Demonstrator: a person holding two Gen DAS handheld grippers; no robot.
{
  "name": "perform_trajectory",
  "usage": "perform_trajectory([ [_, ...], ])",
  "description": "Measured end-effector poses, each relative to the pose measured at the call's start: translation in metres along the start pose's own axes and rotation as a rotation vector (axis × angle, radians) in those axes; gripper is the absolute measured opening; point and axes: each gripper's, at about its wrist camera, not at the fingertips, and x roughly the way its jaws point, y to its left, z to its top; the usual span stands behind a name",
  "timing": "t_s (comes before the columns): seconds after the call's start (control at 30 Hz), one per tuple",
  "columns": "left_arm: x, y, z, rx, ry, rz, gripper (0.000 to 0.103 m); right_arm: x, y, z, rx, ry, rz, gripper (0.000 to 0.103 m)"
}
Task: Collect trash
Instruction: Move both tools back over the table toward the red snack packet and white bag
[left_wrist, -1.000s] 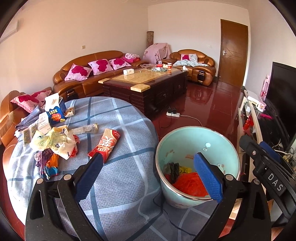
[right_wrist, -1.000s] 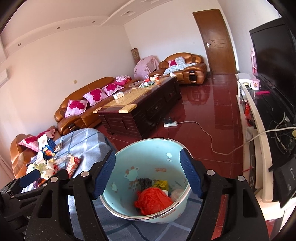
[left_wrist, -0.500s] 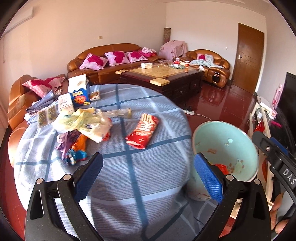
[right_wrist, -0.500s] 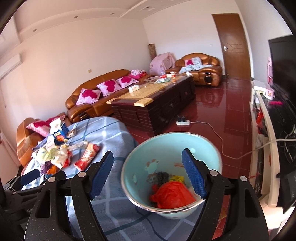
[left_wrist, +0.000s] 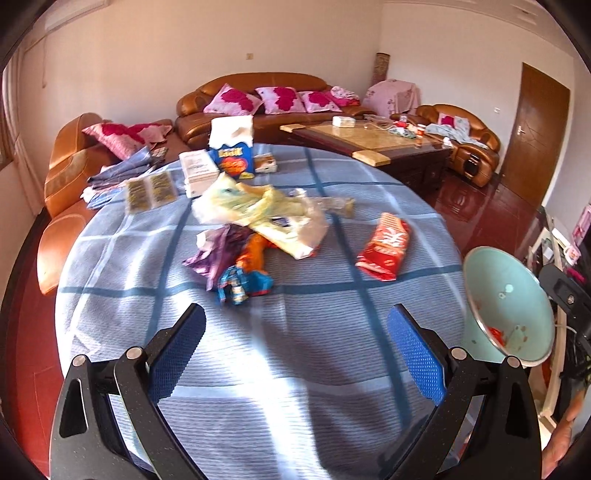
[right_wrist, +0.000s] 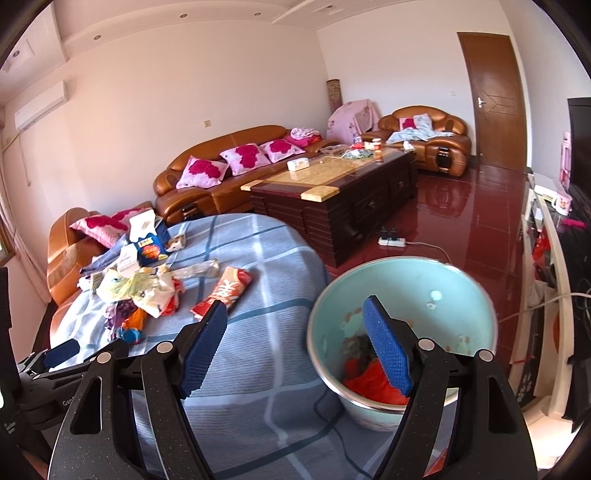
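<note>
1. Spreading across most of both views, the round desk (left_wrist: 332, 369) wears a blue checked cloth and carries the litter in a loose heap toward its far side, within reach of someone standing at the near edge.

2. Sitting just off the desk's right edge, the pale green bin (right_wrist: 402, 317) opens upward close beside the cloth, placed, it seems, so that wrappers travel only a short way; something red (right_wrist: 369, 384) and a few darker scraps already lie at its bottom.

3. Lying at the heart of the heap, a crumpled yellow plastic bag (left_wrist: 258, 210) covers other scraps, with purple and orange wrappers (left_wrist: 229, 254) spilling from under its near side and a small blue one touching them.

4. Resting apart from the heap, nearer the bin, a red snack packet (left_wrist: 384, 245) lies flat on the cloth, the easiest single piece to lift by the look of it.

5. Pointing down over the desk's near half, the left gripper (left_wrist: 295, 358) faces the heap with its blue pads spread wide and nothing between them; the collecting is judged partly done, with the next pickup not yet begun.

6. Tilting down between desk edge and bin, the right gripper (right_wrist: 295, 350) is likewise released and empty, its right pad showing against the bin's mouth, its left against the cloth.

7. Showing at the lower right of the left view, part of the person's hand (left_wrist: 557, 443) holds the right tool.
</note>
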Motion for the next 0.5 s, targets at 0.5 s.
perform_trajectory([
  [0.5, 0.024, 0.087, 0.013, -0.14, 0.009, 0.066, 0.097, 0.055, 0.061, -0.002, -0.044, 0.09, 0.06, 0.074],
])
